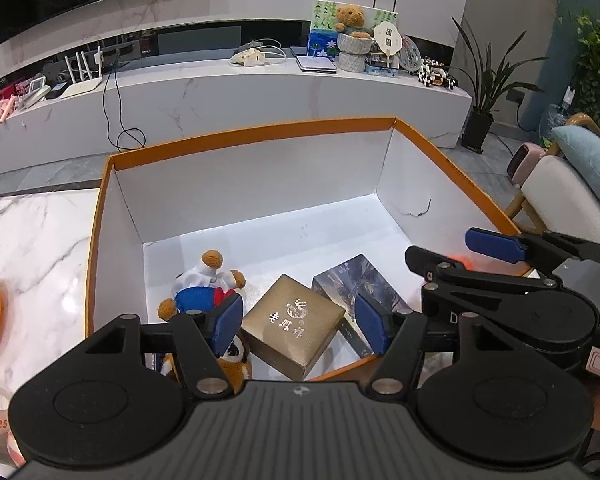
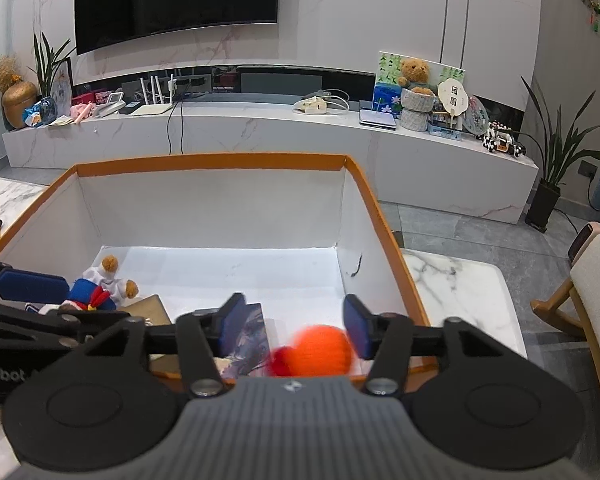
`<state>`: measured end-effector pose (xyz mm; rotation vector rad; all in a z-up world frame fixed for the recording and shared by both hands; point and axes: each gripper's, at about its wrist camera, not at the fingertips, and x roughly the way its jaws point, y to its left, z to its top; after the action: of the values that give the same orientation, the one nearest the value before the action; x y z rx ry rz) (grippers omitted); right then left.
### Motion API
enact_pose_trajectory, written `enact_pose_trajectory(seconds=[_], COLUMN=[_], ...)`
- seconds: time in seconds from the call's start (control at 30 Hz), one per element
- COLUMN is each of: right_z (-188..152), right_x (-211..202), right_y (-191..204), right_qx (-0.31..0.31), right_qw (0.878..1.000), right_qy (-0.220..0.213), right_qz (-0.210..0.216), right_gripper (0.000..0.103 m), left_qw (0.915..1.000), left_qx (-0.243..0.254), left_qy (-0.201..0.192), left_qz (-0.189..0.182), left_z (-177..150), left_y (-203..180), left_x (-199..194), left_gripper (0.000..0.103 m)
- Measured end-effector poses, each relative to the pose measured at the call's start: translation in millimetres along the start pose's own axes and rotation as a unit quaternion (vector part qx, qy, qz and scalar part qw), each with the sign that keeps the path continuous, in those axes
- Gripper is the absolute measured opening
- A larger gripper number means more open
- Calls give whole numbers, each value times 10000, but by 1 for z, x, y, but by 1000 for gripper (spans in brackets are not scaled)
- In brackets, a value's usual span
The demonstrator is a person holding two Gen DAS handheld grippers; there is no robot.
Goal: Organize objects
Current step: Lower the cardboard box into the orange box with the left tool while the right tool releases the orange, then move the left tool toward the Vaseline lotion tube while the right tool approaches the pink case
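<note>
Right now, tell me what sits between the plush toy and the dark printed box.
The gold box lies between the plush toy and the dark printed box, in the left wrist view.

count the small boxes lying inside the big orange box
2: a gold box near the middle of the orange box, and a dark printed box touching its right side. More may be hidden behind the grippers.

Left wrist view: close above near edge of orange-rimmed box [image 1: 252, 136], angled steeply down and forward, left of the other. Right wrist view: nearer box's right wall, angled less steeply. Shared: box interior [image 2: 228, 280], plush toy [image 2: 100, 284], far TV console [image 2: 260, 136].
</note>
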<state>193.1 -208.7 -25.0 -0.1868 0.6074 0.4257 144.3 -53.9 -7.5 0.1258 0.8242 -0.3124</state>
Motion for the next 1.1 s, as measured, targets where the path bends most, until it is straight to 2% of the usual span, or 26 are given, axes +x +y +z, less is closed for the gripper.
enact_pose_trajectory(seconds=[0.1,0.17,0.4,0.77,0.97,1.1], right_z=[0,0,3,12,14,11], right_x=[0,0,-3,-27,-43,-52], right_y=[-1,-2,-4,-7,-9,-10], right_qx=[23,49,134,140,43,-49], right_qw=[10000,10000,9999,9994,9991,9990], right_qy=[-10,-18,-28,-256,-343,-356], right_qz=[-4,-8,38,207,261,282], right_gripper=[63,64,71,73,74,75], left_qw=[9999,9997,9996,9983,9965,9964], left_qx=[-138,-190,-187,163,36,5], left_qy=[-40,-27,-67,-396,-471,-473], left_qz=[-93,-125,-206,-401,-686,-700], left_z=[1,2,1,-10,-13,-13], left_y=[4,5,6,1,6,8], left_x=[-1,-1,-5,-37,-56,-62], left_gripper=[84,86,87,88,88,88])
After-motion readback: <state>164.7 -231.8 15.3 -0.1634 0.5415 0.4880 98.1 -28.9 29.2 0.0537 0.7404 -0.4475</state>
